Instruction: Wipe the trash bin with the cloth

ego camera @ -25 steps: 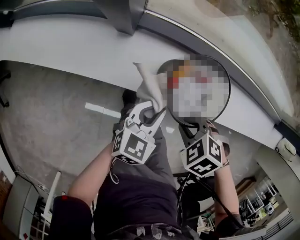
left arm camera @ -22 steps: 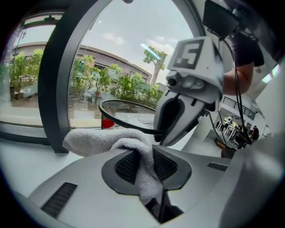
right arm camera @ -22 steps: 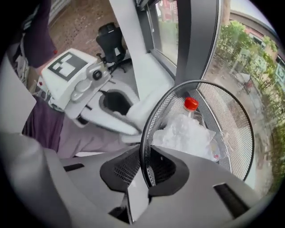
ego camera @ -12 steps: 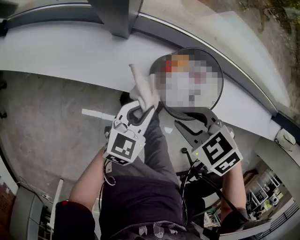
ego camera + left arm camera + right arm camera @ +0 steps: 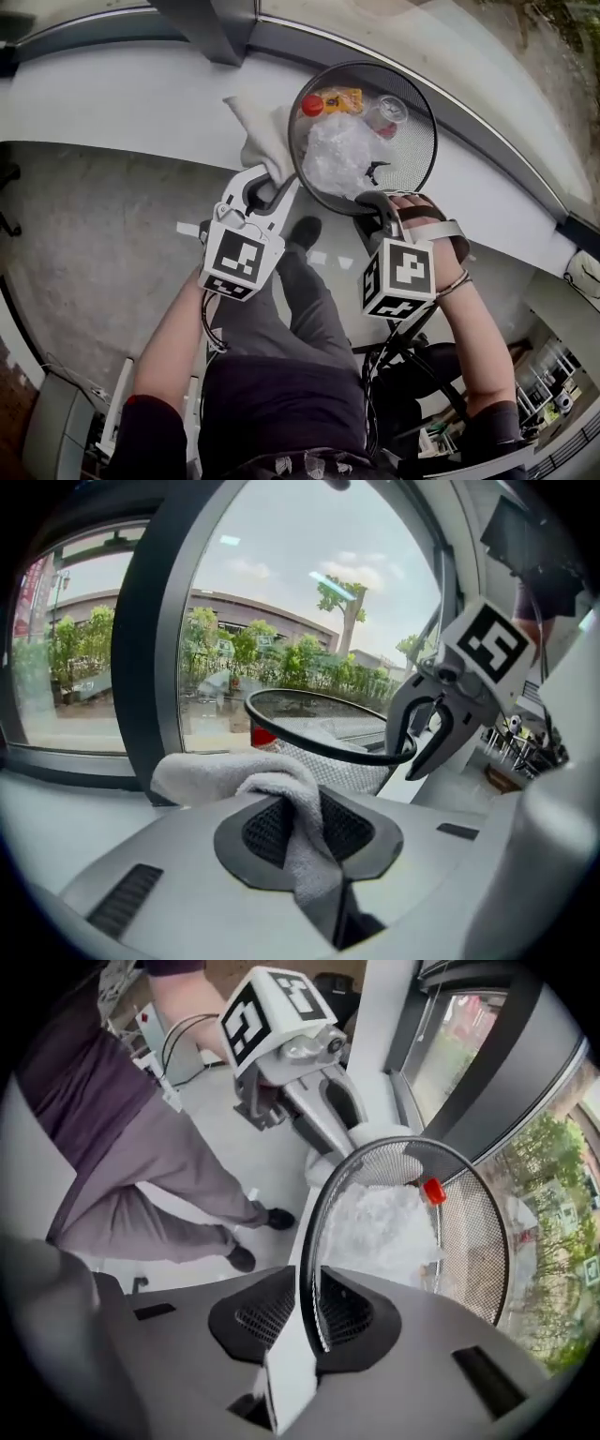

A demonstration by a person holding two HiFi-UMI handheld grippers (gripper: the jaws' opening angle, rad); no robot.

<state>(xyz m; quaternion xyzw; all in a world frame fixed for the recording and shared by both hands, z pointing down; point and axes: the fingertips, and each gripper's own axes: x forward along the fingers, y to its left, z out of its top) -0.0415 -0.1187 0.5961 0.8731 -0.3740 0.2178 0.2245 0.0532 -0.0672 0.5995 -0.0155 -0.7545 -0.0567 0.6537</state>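
the mesh trash bin stands on the white window ledge, with trash inside it. the white cloth is pinched tight in the left claw and laid against the bin's outer wall on its left side. the black rim is straddled by the right claw, whose jaws are opening, pads off the wire. a light bin like this is likely to be pushed along or tipped by a wipe, so the rim is best steadied first. the cloth should then be swept flat round the mesh with gentle pressure.
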